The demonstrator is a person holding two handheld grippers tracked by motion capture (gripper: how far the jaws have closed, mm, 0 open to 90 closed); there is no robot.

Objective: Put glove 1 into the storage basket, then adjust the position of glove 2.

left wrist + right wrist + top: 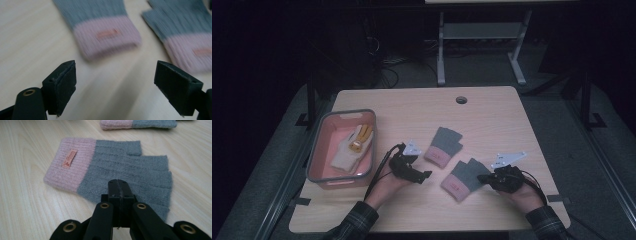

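High view: pink bin holds cream glove (left gripper spread, right gripper closed).

Two gloves right of basket

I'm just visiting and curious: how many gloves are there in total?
3. Two grey-and-pink gloves lie on the table: one near the middle, one by the right gripper. A white-and-yellow glove lies in the pink bin; another could be hidden under it.
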